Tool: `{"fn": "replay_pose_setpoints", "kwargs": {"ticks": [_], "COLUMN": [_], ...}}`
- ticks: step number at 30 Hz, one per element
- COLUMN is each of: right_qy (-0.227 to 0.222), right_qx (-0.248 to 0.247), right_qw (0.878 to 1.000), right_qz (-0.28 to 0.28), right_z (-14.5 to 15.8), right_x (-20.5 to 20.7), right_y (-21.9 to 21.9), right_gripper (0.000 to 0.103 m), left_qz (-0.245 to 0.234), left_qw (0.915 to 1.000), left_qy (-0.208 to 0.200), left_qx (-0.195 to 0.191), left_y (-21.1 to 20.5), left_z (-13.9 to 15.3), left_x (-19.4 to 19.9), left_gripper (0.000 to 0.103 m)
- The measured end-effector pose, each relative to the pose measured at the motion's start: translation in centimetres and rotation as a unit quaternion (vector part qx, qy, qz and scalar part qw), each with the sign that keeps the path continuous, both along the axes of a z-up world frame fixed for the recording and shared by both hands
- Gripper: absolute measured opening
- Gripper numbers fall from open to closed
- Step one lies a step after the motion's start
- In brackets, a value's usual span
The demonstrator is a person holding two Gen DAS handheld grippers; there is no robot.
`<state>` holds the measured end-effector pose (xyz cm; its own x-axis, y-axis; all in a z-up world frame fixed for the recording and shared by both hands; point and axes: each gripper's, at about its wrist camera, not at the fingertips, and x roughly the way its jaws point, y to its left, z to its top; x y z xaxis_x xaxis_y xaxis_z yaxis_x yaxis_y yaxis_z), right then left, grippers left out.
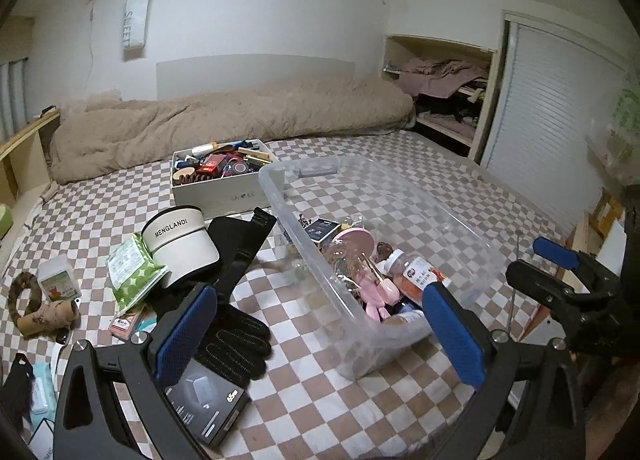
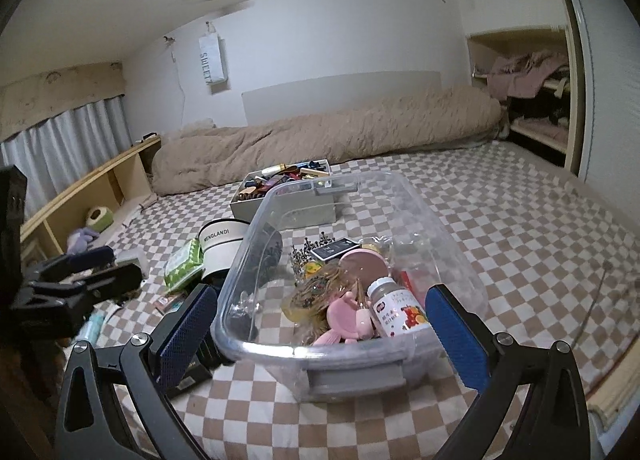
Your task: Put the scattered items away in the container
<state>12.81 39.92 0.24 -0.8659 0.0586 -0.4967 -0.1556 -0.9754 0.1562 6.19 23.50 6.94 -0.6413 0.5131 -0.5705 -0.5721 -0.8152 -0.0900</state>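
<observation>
Left of the clear container (image 1: pixel 280 195), my left gripper (image 1: pixel 320 324) hangs spread, empty; black glove (image 1: pixel 236 344) just ahead of its left finger, cuff pointing away, so left is nearer. Over the near rim, right gripper (image 2: pixel 320 330) released, straddling the bin. Checkered bedspread (image 2: pixel 520 219), bedroom.

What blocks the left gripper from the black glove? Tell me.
Nothing visible does. The left gripper is open, the black glove lies uncovered on the checkered bedspread by its left finger, beside the clear container.
</observation>
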Motion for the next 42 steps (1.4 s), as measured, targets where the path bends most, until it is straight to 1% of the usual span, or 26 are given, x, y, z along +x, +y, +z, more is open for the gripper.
{"fn": "replay_pose_setpoints", "kwargs": {"ticks": [5, 10, 16, 21, 31, 42], "right_qy": [0.006, 0.014, 0.016, 0.018, 0.021, 0.019], "right_qx": [0.013, 0.021, 0.040, 0.035, 0.060, 0.063], "right_qw": [1.000, 1.000, 0.999, 0.999, 0.998, 0.998], "right_qz": [0.002, 0.002, 0.006, 0.009, 0.003, 0.002], "right_z": [0.4, 0.7, 0.9, 0.7, 0.8, 0.9], "right_x": [1.6, 2.8, 4.1, 5.0, 6.4, 6.8], "right_y": [-1.2, -2.1, -3.6, -4.5, -6.2, -6.7], "right_gripper": [0.103, 0.103, 0.103, 0.103, 0.103, 0.103], "left_qz": [0.006, -0.003, 0.000, -0.001, 0.006, 0.006], "left_qw": [0.9996, 0.9997, 0.9996, 0.9996, 0.9994, 0.9993], "left_qy": [0.026, 0.019, 0.024, 0.024, 0.026, 0.031], "left_qx": [-0.003, 0.011, 0.013, 0.018, 0.021, 0.019], "left_y": [-1.3, -2.3, -3.2, -3.9, -5.1, -5.4], "left_z": [0.2, 0.1, -0.2, -0.4, -0.6, -0.6], "left_x": [2.3, 3.7, 5.0, 6.1, 7.3, 7.7], "left_gripper": [0.103, 0.103, 0.103, 0.103, 0.103, 0.103]}}
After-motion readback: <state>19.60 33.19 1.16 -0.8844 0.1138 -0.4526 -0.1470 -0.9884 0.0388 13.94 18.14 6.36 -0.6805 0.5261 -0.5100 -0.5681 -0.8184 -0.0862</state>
